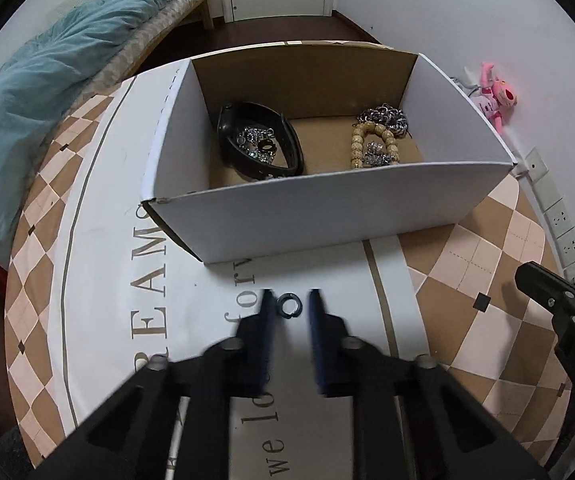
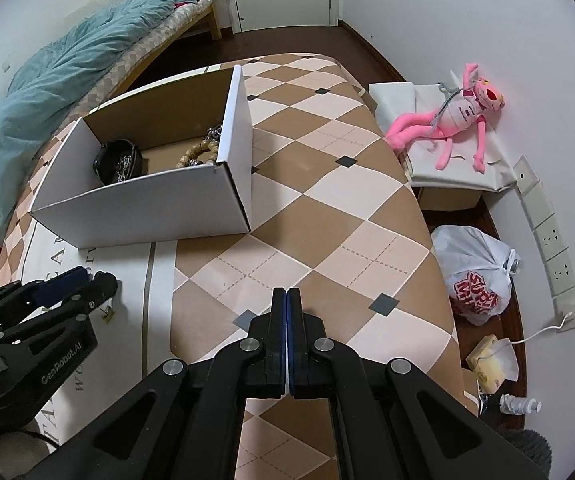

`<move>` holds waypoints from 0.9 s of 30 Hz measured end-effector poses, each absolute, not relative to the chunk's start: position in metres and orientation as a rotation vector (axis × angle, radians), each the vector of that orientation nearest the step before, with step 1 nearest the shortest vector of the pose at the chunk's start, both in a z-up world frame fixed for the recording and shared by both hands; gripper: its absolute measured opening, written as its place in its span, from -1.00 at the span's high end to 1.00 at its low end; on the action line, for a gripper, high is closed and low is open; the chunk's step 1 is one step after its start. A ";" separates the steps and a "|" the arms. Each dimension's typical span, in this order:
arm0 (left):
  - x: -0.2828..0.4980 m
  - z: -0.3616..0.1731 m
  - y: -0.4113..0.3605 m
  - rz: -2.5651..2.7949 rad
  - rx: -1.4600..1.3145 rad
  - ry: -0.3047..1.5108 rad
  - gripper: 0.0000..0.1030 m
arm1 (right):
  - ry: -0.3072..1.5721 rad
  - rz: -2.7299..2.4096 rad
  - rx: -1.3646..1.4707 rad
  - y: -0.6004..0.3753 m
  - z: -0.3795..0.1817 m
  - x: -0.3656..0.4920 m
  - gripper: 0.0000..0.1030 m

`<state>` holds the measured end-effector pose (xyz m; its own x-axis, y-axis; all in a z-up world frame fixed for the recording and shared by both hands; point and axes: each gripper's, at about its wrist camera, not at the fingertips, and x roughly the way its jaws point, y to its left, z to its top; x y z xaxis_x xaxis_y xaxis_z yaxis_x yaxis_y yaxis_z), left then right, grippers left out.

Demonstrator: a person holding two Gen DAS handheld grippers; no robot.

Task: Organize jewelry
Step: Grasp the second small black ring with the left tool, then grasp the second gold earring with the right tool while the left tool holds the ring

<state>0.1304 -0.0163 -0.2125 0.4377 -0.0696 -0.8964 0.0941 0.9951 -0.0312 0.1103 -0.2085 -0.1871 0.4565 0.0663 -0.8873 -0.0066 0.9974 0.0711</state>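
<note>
A small dark ring lies on the tablecloth between the fingertips of my left gripper, which is open around it, just in front of the white cardboard box. Inside the box lie a black belt-like band with silver pieces in it, a wooden bead bracelet and a metal chain. My right gripper is shut and empty, above the checkered cloth to the right of the box. The left gripper also shows in the right wrist view.
The table has a brown and cream checkered cloth with a white lettered panel. A bed with a teal blanket is at the left. A pink plush toy, a plastic bag and wall sockets are at the right.
</note>
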 end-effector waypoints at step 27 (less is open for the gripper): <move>0.072 -0.214 0.106 0.069 -0.121 1.128 0.81 | 1.136 0.278 -0.052 -0.068 -0.207 0.102 0.36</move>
<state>0.0723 0.1062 -0.2141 0.4269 -0.0066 -0.9043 -0.1163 0.9913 -0.0622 0.1018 -0.0679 -0.2073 0.3910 0.1923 -0.9001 -0.2453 0.9643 0.0995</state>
